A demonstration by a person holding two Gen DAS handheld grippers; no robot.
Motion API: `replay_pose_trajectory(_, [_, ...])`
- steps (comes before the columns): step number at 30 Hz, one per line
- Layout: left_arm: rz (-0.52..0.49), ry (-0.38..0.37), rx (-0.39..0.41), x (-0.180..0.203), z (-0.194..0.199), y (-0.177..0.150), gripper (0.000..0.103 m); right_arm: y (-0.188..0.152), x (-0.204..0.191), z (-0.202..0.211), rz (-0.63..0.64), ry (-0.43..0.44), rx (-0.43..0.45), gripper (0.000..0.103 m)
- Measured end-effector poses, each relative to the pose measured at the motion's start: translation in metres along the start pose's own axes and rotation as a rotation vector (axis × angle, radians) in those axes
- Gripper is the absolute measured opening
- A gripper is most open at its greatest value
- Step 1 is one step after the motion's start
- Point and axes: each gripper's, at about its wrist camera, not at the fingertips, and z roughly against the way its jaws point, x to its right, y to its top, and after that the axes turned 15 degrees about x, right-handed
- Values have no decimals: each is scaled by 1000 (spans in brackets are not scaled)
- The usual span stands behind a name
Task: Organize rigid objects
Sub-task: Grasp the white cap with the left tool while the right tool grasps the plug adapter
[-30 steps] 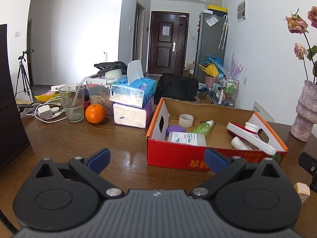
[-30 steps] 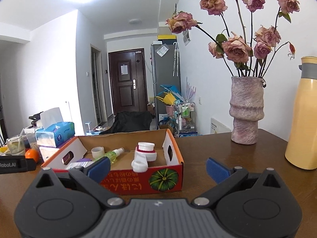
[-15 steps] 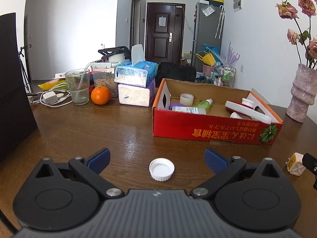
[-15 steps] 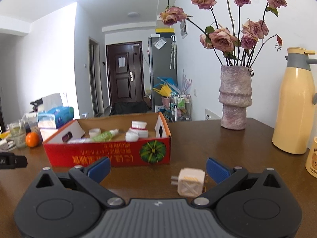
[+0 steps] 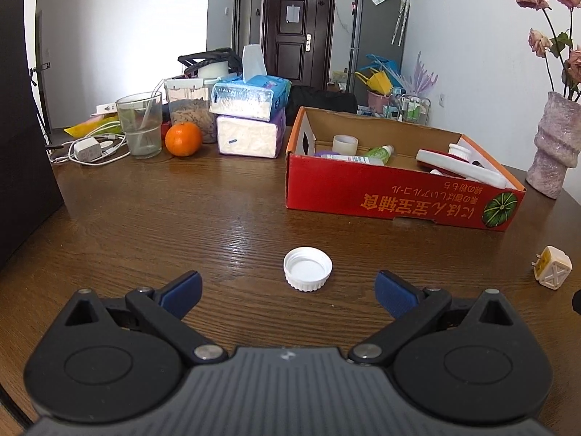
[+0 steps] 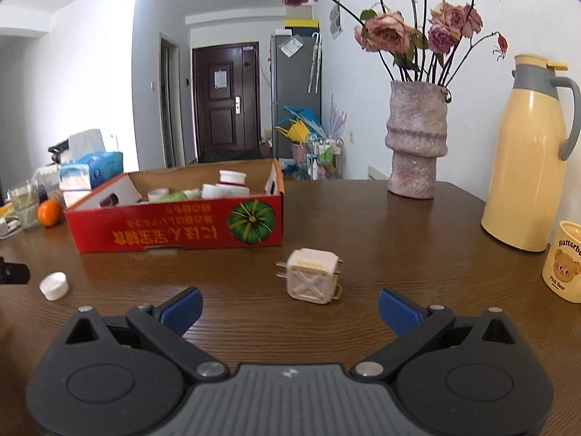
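Your left hand-held gripper [image 5: 287, 287] is spread wide before the white cap [image 5: 308, 268]; your right hand-held gripper [image 6: 288, 305] gapes before the plug adapter [image 6: 311, 281], both lying on the table [image 5: 181, 210] near the red box [image 5: 395, 192].

Near bench: bare wood between the left gripper [image 5: 287, 289] and the white cap [image 5: 308, 268]; open lane.
Right lane: charger cube [image 6: 311, 276] lies just ahead of the right gripper [image 6: 289, 309], bare wood around it.
Far centre: red box [image 5: 395, 192] blocks.
Far left: glass [image 5: 139, 125], orange [image 5: 183, 139], tissue packs [image 5: 250, 123] crowd.
Far right: vase [image 6: 415, 145], thermos [image 6: 528, 156], mug [image 6: 564, 261].
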Motion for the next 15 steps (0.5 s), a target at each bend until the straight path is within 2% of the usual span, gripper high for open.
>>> replay_pose_trajectory(9, [16, 21, -44, -6, -18, -4, 103, 1, 4, -48, 13, -26, -26, 103])
replay_pose_trajectory(15, [17, 26, -63, -8, -28, -5, 103, -3, 5, -84, 44, -73, -72, 97])
